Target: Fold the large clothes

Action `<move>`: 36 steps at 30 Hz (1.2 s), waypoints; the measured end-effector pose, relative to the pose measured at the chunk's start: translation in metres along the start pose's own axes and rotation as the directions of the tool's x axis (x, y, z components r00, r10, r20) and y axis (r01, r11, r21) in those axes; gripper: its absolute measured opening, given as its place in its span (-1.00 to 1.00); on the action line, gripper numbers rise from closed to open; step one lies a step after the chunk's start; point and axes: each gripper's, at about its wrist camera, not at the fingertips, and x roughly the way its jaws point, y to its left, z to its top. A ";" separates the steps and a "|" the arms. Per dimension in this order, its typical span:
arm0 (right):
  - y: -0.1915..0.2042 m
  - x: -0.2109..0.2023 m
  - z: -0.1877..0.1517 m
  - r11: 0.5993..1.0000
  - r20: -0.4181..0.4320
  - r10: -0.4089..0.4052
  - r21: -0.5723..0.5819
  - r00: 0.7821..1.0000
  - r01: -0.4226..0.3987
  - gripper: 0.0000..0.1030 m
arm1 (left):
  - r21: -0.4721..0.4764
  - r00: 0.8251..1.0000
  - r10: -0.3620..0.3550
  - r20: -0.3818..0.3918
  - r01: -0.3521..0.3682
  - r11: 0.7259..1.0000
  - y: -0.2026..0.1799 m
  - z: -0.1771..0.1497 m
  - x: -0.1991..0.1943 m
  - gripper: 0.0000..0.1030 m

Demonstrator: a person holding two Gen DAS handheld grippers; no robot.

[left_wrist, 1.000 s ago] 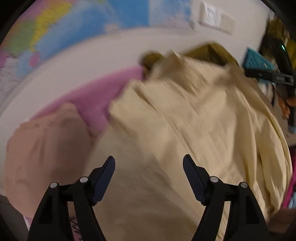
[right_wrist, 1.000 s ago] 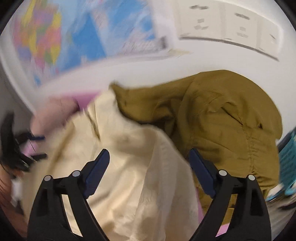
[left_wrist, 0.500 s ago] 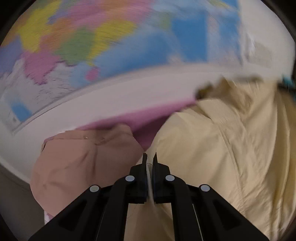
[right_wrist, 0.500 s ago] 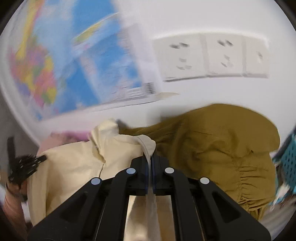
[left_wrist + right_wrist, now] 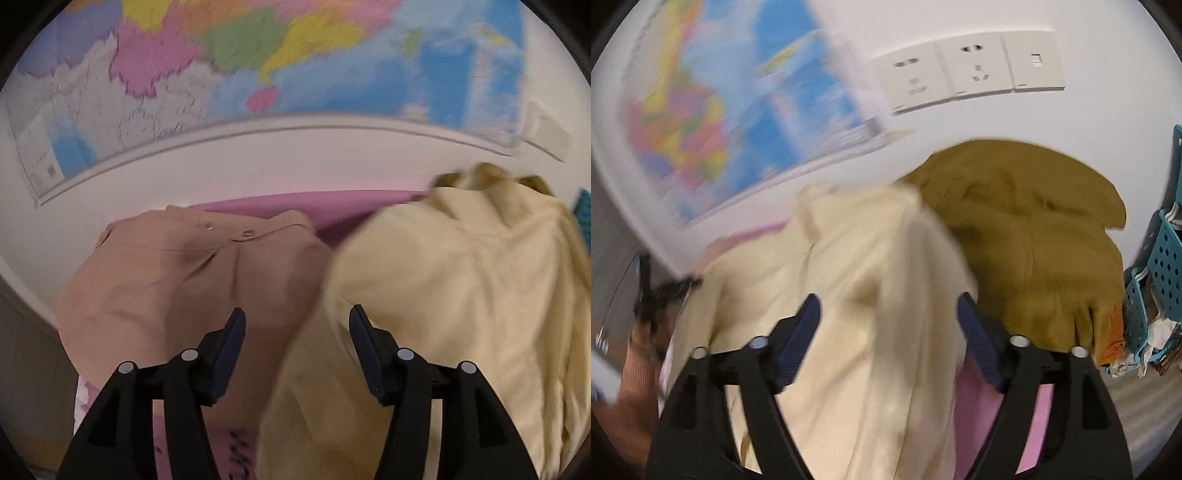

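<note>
A cream garment (image 5: 461, 295) lies crumpled on the pink surface (image 5: 295, 206), with a tan garment (image 5: 184, 277) to its left. My left gripper (image 5: 295, 325) hovers over the seam where the two meet. Its jaws are opening and the pads press on nothing. In the right wrist view the cream garment (image 5: 868, 277) bunches up in front of an olive-brown garment (image 5: 1034, 240). My right gripper (image 5: 888, 310) stands over the cream cloth with its jaws opening wide; the cloth lies under the gap, not pinched. The left gripper (image 5: 653, 295) shows blurred at the left edge.
A coloured wall map (image 5: 258, 55) hangs just behind the surface, and white wall sockets (image 5: 967, 70) sit to its right. A teal perforated basket (image 5: 1160, 258) with bits of cloth stands at the far right. A sleeve (image 5: 631, 369) shows low on the left.
Both grippers were open a second ago, then pinched shut on folds of the cream garment. Now both have let go and opened, and have shifted over the cloth.
</note>
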 end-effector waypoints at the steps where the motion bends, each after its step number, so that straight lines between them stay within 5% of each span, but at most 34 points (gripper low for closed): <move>1: 0.007 -0.011 -0.018 1.000 -0.025 0.006 -0.024 1.000 -0.006 0.54 | 0.023 1.000 -0.014 0.017 0.014 1.000 -0.008 -0.006 -0.013 0.09; 7: 0.033 -0.032 -0.115 0.999 -0.159 0.027 -0.037 0.987 -0.034 0.48 | 0.163 0.986 -0.155 0.060 0.144 0.976 -0.058 -0.055 -0.071 0.23; 9: 0.037 -0.028 -0.136 0.999 -0.194 0.032 -0.031 0.981 -0.039 0.23 | 0.185 0.977 -0.207 0.050 0.195 0.963 -0.071 -0.069 -0.078 0.24; 11: 0.038 -0.021 -0.149 0.998 -0.234 0.048 -0.018 0.971 -0.053 -0.60 | 0.204 0.974 -0.221 0.048 0.207 0.957 -0.079 -0.078 -0.081 0.24; 12: 0.040 -0.016 -0.147 0.999 -0.235 0.030 -0.030 0.971 -0.038 -0.82 | 0.215 0.973 -0.225 0.044 0.211 0.954 -0.086 -0.082 -0.081 0.24; 14: 0.036 -0.026 -0.136 1.000 -0.197 0.018 -0.020 0.980 -0.023 -0.94 | 0.212 0.974 -0.223 0.029 0.212 0.954 -0.091 -0.086 -0.077 0.24; 17: 0.027 -0.068 -0.102 0.998 -0.047 -0.055 -0.026 0.997 0.054 -0.95 | 0.205 0.976 -0.216 0.026 0.206 0.957 -0.089 -0.087 -0.079 0.24; 19: 0.011 -0.112 -0.073 0.991 0.101 -0.133 0.011 0.986 0.133 -0.95 | 0.195 0.974 -0.222 0.042 0.210 0.958 -0.083 -0.086 -0.086 0.24; 21: -0.006 -0.132 -0.054 0.976 0.157 -0.218 0.010 0.963 0.219 -0.95 | 0.181 0.973 -0.223 0.053 0.211 0.961 -0.079 -0.086 -0.091 0.24; 24: -0.033 -0.112 -0.052 0.949 0.098 -0.314 0.047 0.944 0.311 -0.94 | 0.175 0.973 -0.230 0.033 0.221 0.959 -0.078 -0.093 -0.093 0.24; 28: -0.078 -0.065 -0.082 0.933 -0.038 -0.325 0.154 0.945 0.326 -0.87 | 0.187 0.957 -0.287 -0.028 0.287 0.939 -0.089 -0.113 -0.097 0.25; 31: -0.092 -0.058 -0.098 0.928 -0.031 -0.289 0.238 0.957 0.288 -0.73 | 0.190 0.949 -0.307 -0.071 0.315 0.930 -0.106 -0.131 -0.103 0.40; 33: -0.087 -0.067 -0.102 0.925 0.023 -0.298 0.253 0.954 0.283 -0.43 | 0.208 0.944 -0.320 -0.085 0.331 0.920 -0.120 -0.144 -0.109 0.64; 34: -0.083 -0.073 -0.102 0.923 0.054 -0.312 0.255 0.949 0.289 -0.02 | 0.226 0.946 -0.311 -0.094 0.324 0.919 -0.128 -0.151 -0.109 0.68; 35: -0.077 -0.081 -0.102 0.920 0.094 -0.330 0.254 0.939 0.298 0.22 | 0.256 0.962 -0.256 -0.097 0.272 0.928 -0.137 -0.158 -0.107 0.68; 36: -0.071 -0.087 -0.102 0.922 0.124 -0.337 0.243 0.933 0.301 0.22 | 0.281 0.974 -0.201 -0.104 0.223 0.934 -0.144 -0.163 -0.102 0.51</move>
